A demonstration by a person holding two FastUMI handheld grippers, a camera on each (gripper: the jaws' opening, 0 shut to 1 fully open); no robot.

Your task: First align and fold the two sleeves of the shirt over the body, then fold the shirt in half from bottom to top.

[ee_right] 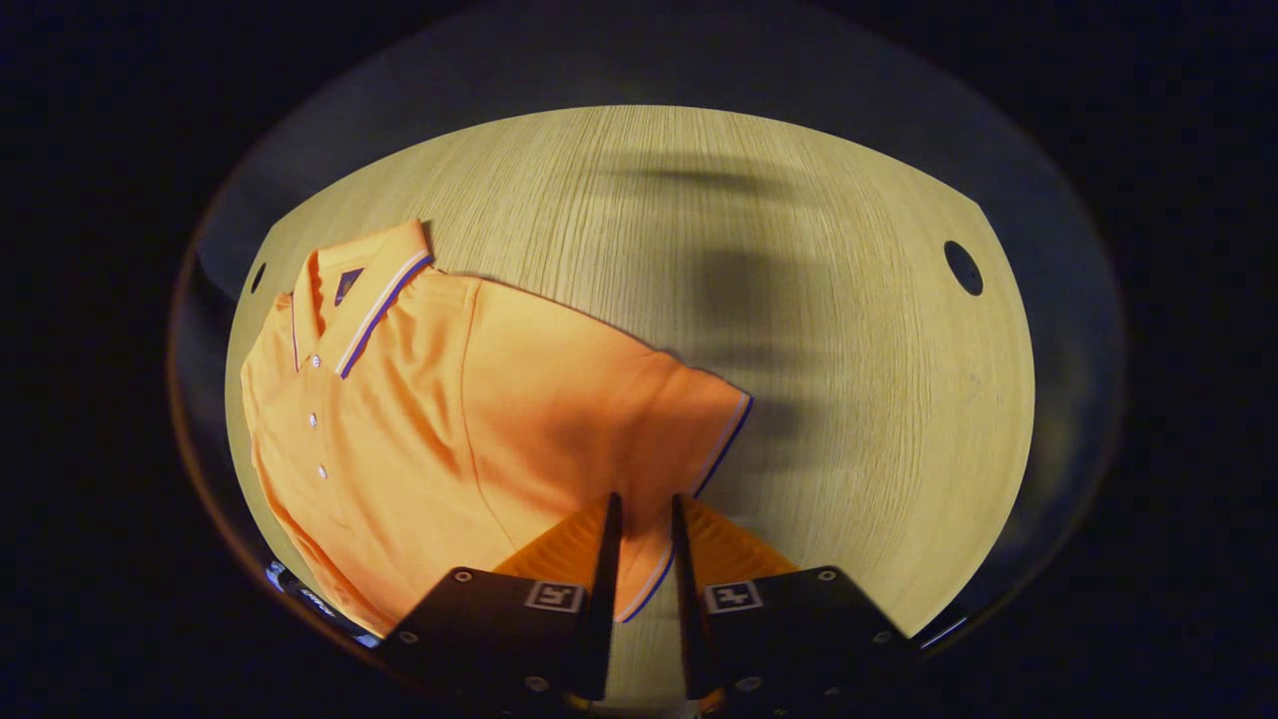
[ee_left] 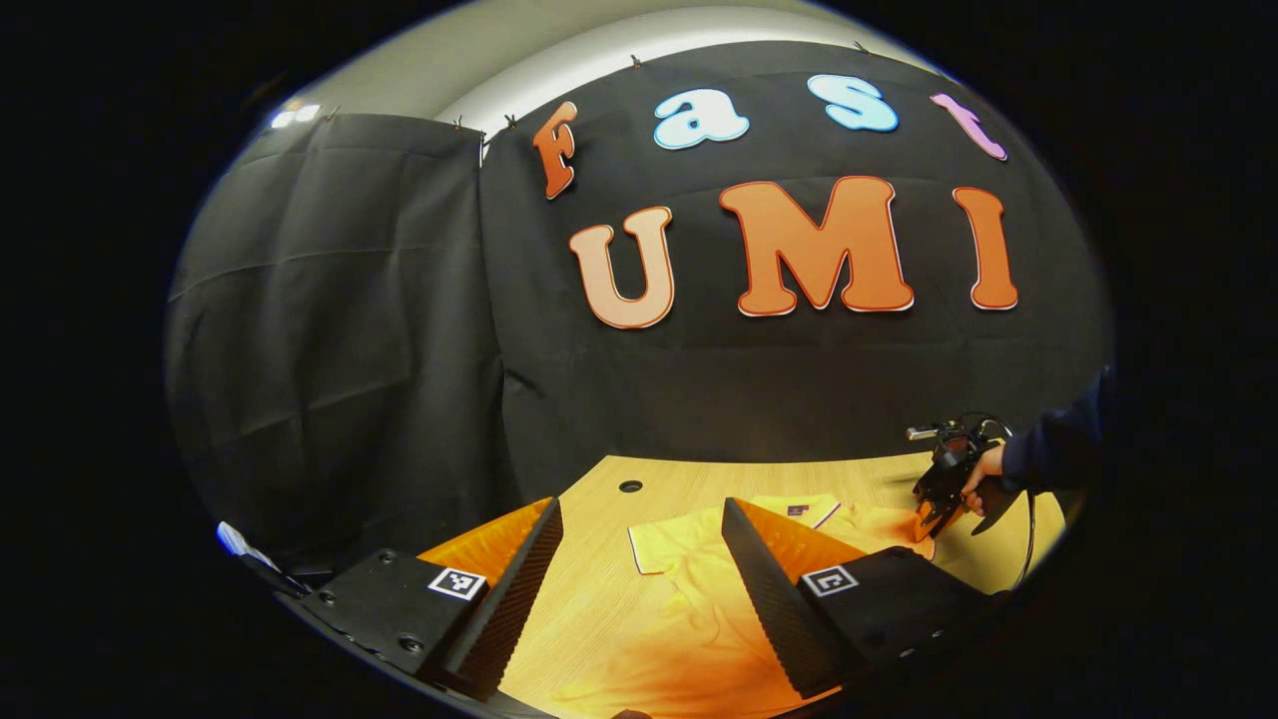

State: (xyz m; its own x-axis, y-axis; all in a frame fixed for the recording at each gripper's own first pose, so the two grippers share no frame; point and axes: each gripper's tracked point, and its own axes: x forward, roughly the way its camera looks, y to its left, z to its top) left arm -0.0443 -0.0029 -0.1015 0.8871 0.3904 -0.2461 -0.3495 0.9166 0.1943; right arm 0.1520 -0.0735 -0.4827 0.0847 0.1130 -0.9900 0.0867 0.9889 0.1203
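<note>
Two grippers over one orange polo shirt [ee_right: 429, 419], which lies flat and face up on the wooden table [ee_right: 849, 350], collar toward the far left in the right gripper view.

Going left to right: the left gripper [ee_left: 639, 569] hangs above the table with its fingers spread wide and nothing between them, the shirt's body and one sleeve [ee_left: 664, 547] lying on the table beyond it. Off to the right in that view, a hand [ee_left: 983, 477] holds the right gripper [ee_left: 934, 514] low at the shirt's other sleeve.

In the right gripper view, the right gripper [ee_right: 644, 519] has its fingers nearly together right at the striped cuff of the short sleeve [ee_right: 639, 419]. It looks pinched, but the cuff edge runs down between the fingers and I honestly can't tell if both are pressing on the fabric.

What could go wrong: if the grip has only the top layer or just the cuff trim, lifting could let the sleeve slip out halfway over the body. Pulling too flat could also drag the whole shirt sideways and skew the fold.

No containers here, so nothing to report on contents.
</note>
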